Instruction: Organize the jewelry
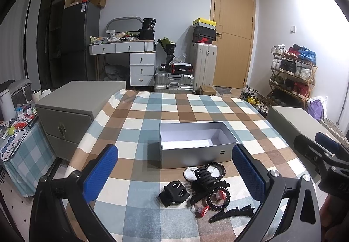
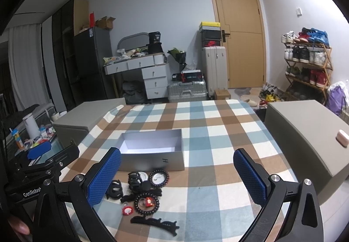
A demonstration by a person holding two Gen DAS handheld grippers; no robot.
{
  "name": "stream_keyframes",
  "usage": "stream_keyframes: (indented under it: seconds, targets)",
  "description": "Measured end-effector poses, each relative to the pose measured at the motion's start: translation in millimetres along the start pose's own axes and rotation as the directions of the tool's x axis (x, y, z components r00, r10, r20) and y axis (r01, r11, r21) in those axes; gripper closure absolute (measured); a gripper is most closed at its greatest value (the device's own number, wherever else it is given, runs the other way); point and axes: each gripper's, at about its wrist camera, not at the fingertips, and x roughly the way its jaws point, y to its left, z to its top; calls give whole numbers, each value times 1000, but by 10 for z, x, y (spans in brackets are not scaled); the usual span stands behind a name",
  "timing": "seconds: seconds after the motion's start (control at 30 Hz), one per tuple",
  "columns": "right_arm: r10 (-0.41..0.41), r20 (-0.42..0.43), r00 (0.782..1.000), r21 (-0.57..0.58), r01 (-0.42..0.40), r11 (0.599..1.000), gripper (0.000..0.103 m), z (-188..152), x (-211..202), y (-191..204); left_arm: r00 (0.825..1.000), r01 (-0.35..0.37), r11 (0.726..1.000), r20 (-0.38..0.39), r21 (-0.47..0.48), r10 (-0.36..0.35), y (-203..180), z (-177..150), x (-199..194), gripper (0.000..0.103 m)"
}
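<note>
One grey box mid-frame on desk. Below it: two bead bracelets, two round badges, three black hair clips. Left claw spread, right claw spread, both holding nothing.

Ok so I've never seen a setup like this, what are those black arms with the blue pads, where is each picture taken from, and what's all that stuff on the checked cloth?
These are two hand-held grippers, not a robot: a person holds one in each hand. Each carries a wide-angle camera looking forward along its two fingers, so the room looks bent.

One picture comes from the left gripper, with the other gripper showing at its right edge. The other picture comes from the right gripper.

Both are open and hold nothing; their blue pads stand wide apart.

On the checked tablecloth sits an open grey box, which looks empty. In front of it lies a small heap: black hair claws, dark bead bracelets, round badges, a small red piece and a long black hair clip.
</note>
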Motion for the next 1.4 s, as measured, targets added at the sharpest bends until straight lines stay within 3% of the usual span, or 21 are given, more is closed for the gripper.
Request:
stream_keyframes:
  seconds: [0.2,0.5,0.67,0.83,1.03,1.4]
  targets:
    - [11,-6,1000,-5,-11,1000,0,-4,3,-21,1000,-7,1000,-5,7,7,-15,17,-11,1]
    - [71,-54,996,3,-71,997,0,-116,146,-58,996,13,1000,83,-1,-13,10,-39,50,1]
    - [123,-126,984,7,-123,992,0,-296,329,-67,1000,-4,1000,27,3,4,78,-108,145,1]
    - [145,-207,968,-4,-149,989,0,-571,526,-66,999,-11,1000,50,-13,11,176,-215,190,1]
    - [146,-273,951,-74,-172,982,0,-884,629,44,999,-37,999,17,-28,37,287,-337,250,1]
    - [131,-348,928,-150,-193,970,1,-1150,794,292,998,-1,988,-56,-157,-8,386,-476,353,1]
